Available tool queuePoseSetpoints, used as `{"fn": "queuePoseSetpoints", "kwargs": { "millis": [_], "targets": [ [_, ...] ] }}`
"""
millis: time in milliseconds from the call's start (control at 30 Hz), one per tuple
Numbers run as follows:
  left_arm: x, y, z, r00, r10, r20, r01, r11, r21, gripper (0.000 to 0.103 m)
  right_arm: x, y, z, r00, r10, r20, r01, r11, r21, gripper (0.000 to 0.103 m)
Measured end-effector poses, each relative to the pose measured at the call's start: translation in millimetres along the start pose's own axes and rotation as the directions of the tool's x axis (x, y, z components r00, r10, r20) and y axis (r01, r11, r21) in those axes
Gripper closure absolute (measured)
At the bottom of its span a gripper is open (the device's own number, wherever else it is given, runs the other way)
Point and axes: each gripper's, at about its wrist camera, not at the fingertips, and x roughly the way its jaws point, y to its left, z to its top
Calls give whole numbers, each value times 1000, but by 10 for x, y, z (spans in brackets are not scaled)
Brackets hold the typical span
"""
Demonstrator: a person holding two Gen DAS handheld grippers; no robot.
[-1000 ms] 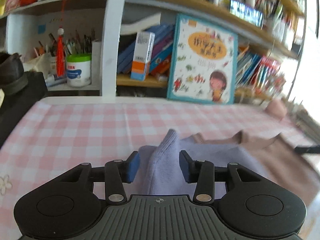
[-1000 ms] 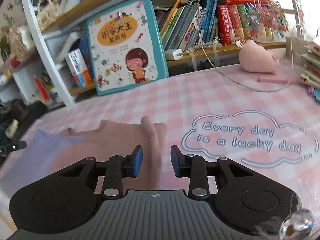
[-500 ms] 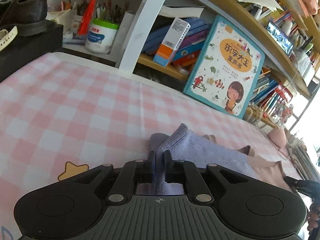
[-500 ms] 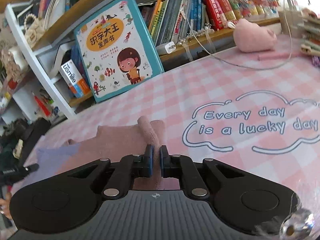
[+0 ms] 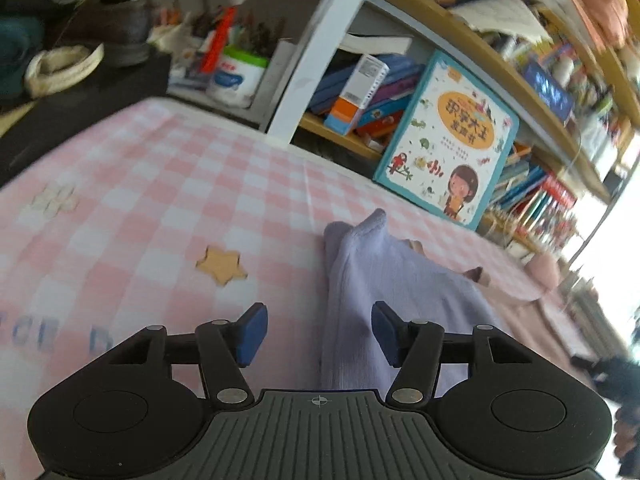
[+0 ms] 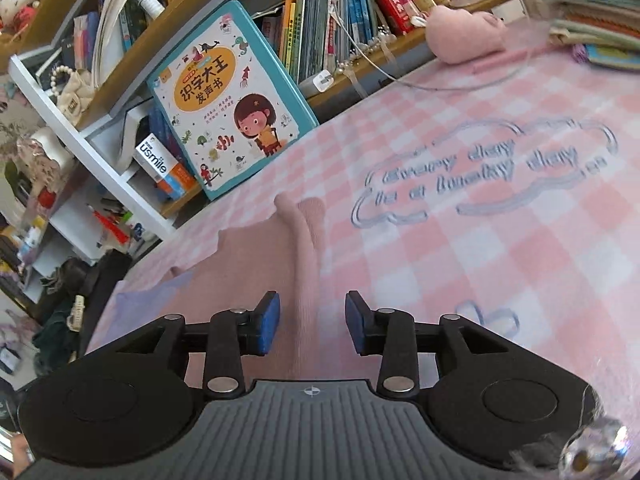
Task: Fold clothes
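While both views tilt, the table (image 5: 160, 184) shows a pink-and-white checked cloth with a printed star (image 5: 222, 264) on the left side and a cloud outline with the words "Every day is a lucky day" (image 6: 480, 168) on the right. Behind it stands a bookshelf (image 6: 120, 80) crowded with books, a white jar of pens (image 5: 236, 76) and a large picture book (image 5: 448, 140) leaning against the shelf edge. A pink plush toy (image 6: 464, 32) lies at the back of the table.

The garment lies flat on the table: a lilac part (image 5: 384, 280) on the left, a pink part (image 6: 256, 264) on the right, the two overlapping in the middle.

Left hand-held gripper (image 5: 318, 334): jaws opening, blue pads (image 5: 252, 332) well apart. A raised ridge of the lilac cloth runs between them, nearer the right pad; neither pad presses on it.

Right hand-held gripper (image 6: 313, 322): jaws opening, narrower gap. A raised fold of the pink cloth runs forward between the pads (image 6: 269, 322); a gap shows on both sides, no grip.

Both point forward and somewhat down at the table, rolled so that the shelf leans in each view.
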Motion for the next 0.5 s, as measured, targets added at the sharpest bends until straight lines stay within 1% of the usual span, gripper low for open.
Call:
{"fn": "queuePoseSetpoints", "kwargs": {
  "millis": [167, 233, 267, 300, 333, 367, 433, 500],
  "targets": [
    [-68, 19, -89, 999, -33, 1, 33, 997, -70, 47, -82, 34, -108, 1000, 15, -2, -15, 1000, 13, 68],
    [-58, 3, -126, 999, -50, -2, 49, 995, -89, 50, -83, 44, -150, 1000, 26, -9, -26, 999, 20, 68],
    [-41, -5, -142, 998, -62, -9, 61, 993, -96, 52, -82, 52, -167, 1000, 29, -9, -29, 999, 19, 69],
    [-20, -11, -157, 997, -77, -18, 74, 992, -104, 63, -80, 62, -181, 999, 31, -9, -31, 999, 17, 73],
    [1, -16, -163, 996, -81, -25, 78, 992, -103, 70, -76, 74, -187, 1000, 30, -10, -29, 999, 15, 80],
    [21, -20, -168, 996, -82, -31, 78, 992, -100, 70, -71, 86, -193, 1000, 28, -11, -28, 1000, 13, 81],
    [61, -28, -177, 996, -84, -43, 80, 992, -94, 76, -61, 109, -205, 1000, 25, -13, -25, 1000, 10, 82],
    [78, -2, -152, 996, -83, -40, 79, 991, -104, 78, -44, 146, -207, 1000, 21, -14, -21, 1000, 5, 83]
  ]
}}
